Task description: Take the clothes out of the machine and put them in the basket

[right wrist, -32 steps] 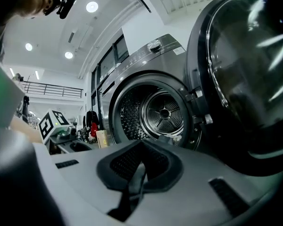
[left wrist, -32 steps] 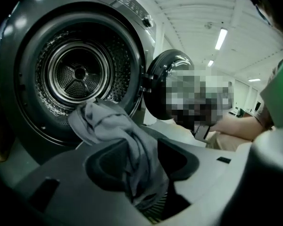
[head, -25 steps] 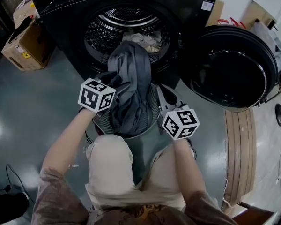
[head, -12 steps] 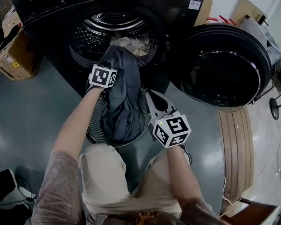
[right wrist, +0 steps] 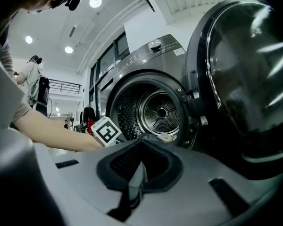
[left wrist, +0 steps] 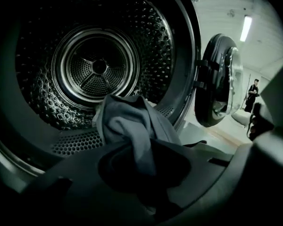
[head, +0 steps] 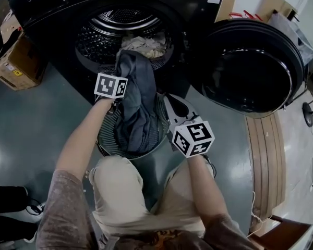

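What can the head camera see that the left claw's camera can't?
Only the head view shows the basket under the grey cloth and the cardboard box. Only the left gripper view shows a ceiling light and a person far off. Both show the grey cloth gripped by the left claw, the drum and the open door.

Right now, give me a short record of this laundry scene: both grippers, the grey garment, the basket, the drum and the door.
left gripper: shut on the grey garment, at the drum mouth
right gripper: shut, nothing between its jaws, by the basket's right side
grey garment: hangs from the drum lip down into the basket
basket: on the floor in front of the machine
drum: light-coloured clothes lie inside
door: swung open to the right
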A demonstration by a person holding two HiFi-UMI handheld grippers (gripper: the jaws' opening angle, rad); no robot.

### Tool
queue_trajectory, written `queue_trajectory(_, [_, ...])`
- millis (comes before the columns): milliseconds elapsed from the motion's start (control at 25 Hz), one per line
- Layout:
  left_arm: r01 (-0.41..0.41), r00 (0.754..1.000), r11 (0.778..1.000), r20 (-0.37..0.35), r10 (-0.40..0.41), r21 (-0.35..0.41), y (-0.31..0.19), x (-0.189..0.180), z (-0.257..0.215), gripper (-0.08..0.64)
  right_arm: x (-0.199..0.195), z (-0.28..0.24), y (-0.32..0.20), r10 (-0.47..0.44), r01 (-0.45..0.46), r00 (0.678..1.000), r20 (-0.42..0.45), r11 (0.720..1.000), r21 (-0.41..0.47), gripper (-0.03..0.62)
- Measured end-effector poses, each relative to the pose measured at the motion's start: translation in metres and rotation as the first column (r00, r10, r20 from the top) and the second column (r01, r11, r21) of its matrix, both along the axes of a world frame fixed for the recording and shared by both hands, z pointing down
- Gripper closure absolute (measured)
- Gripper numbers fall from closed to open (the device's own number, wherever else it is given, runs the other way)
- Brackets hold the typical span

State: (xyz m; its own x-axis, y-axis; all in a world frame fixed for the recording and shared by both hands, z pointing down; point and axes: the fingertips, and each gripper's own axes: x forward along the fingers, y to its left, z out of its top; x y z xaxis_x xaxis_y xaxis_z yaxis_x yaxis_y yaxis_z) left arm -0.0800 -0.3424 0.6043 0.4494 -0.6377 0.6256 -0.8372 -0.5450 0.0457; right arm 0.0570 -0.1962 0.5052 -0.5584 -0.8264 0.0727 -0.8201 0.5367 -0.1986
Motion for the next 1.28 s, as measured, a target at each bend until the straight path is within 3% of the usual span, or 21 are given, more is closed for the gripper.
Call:
queue_trajectory(440, [-0.132,0.984,0.991,-0.118,0.132,0.011,0.104,-0.002,-0.055,0.511,0.004,0.012,-0.006,-0.01,0.01,1.0,0.0,1.0,-0.016,0.595])
queue_trajectory(920, [-0.229,0.965,0.973,-0.138,0.223,-0.03,0.182,0.011,-0.061,0.505,-0.004,0.018,-0.01,-0.032,0.032,0.999,0.0,0.999,-0.023,0.595])
queue_trajectory(1000, [-0.238,0.966,0.971,-0.11,0.234,-0.025,0.184,0.009,-0.061,0.469,-0.003,0.019,-0.01,-0.031,0.031,1.0,-0.002,0.999,-0.023,0.595])
queue_trajectory(1080, [-0.236,0.97,0.972,-0.06,0.235,-0.008,0.182,0.005,-0.061,0.367,-0.002,0.019,-0.01,-0.027,0.027,1.0,-0.002,0.999,-0.025,0.595])
queue_trajectory(1280, [-0.213,0.976,0.976,-0.032,0.214,0.038,0.172,-0.005,-0.076,0.337,0.0,0.016,-0.008,-0.02,0.02,1.0,-0.002,1.0,-0.021,0.595])
